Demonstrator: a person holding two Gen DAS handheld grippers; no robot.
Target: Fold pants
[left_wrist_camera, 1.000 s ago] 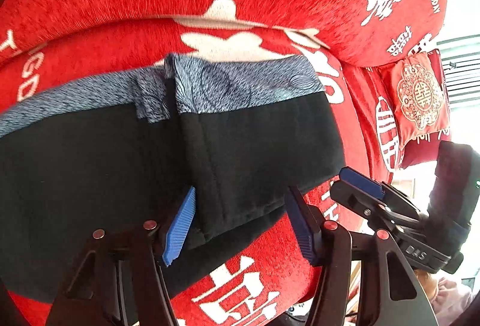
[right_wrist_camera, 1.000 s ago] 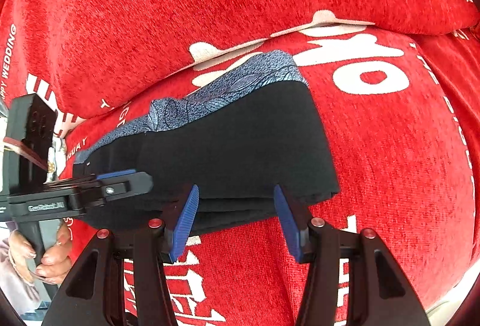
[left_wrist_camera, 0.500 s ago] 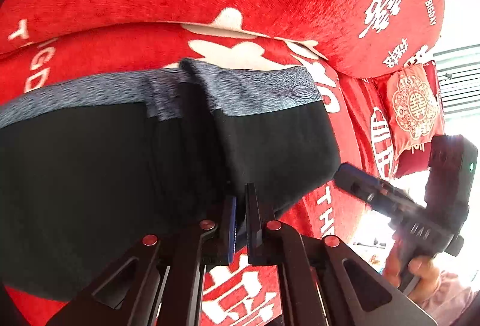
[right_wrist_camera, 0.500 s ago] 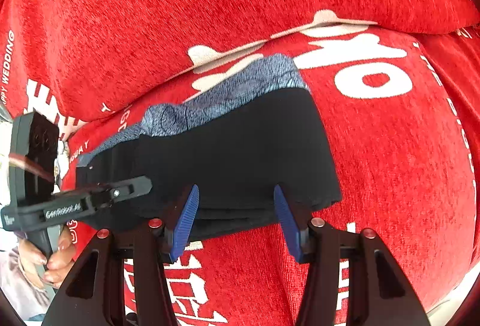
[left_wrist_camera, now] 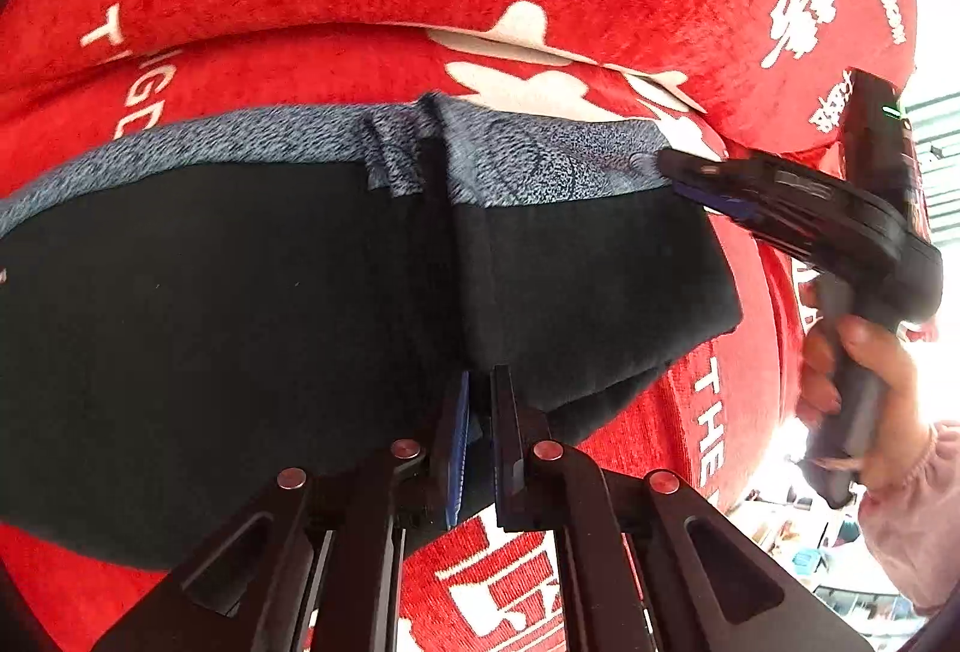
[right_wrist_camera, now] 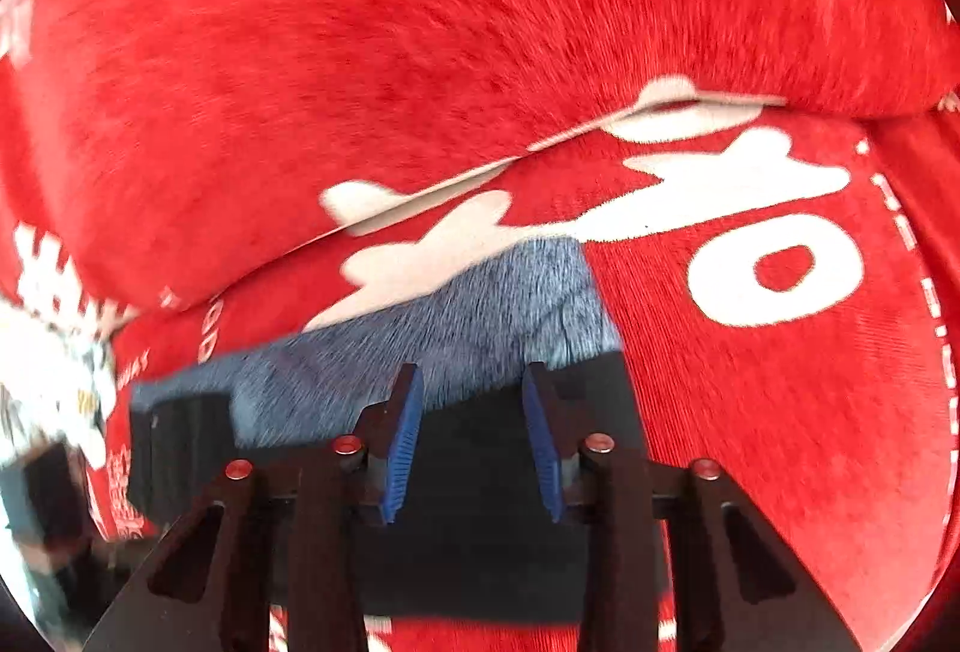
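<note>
Two grippers working black pants (left_wrist_camera: pixel 240 328) on a red sofa.

I'm watching the left gripper (left_wrist_camera: pixel 477 433) pinching the pants' near edge, jaws together on cloth; the right gripper (right_wrist_camera: pixel 474 436), its jaws just narrowing but still apart, is hovering over the grey waistband (right_wrist_camera: pixel 480 316). Red seat cushion (right_wrist_camera: pixel 780 382) with white lettering is filling everything; bright room clutter (left_wrist_camera: pixel 840 562) is showing far right.

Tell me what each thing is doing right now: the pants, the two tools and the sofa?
pants: black with a grey waistband, partly folded, lying flat on the sofa.
left tool: shut on the near edge of the pants.
right tool: open above the waistband end, its jaws have just been closing, not pinching anything yet.
sofa cover: red with white writing, spread under the pants.
hand: gripping the right tool's handle.
</note>
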